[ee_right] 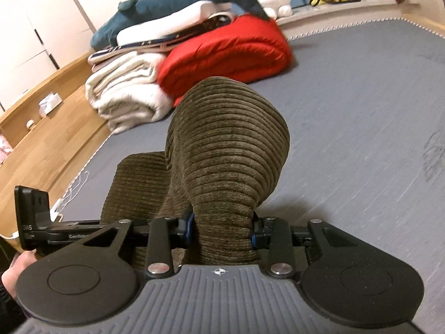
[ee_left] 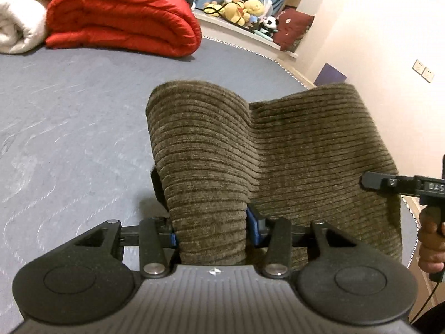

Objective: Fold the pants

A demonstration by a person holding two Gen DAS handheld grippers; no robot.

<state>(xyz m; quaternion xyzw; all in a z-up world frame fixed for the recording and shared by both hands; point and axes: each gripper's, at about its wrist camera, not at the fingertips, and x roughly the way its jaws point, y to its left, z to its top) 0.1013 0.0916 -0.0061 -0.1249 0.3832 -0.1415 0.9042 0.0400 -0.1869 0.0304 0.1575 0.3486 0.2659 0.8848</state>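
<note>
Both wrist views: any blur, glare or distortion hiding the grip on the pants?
Left wrist view: fisheye bends the bed edge; the brown corduroy pants are sharp, bunched between the left gripper pads; no glare. Right wrist view: same bending; shark plush and red quilt slightly smeared; the right gripper clamp on the pants reads clearly.

The pants [ee_left: 250, 150] bunch over each claw's fingertips, hiding them. Beyond the left claw [ee_left: 211, 222], the right claw [ee_left: 403, 186] is cut by the picture's edge.
</note>
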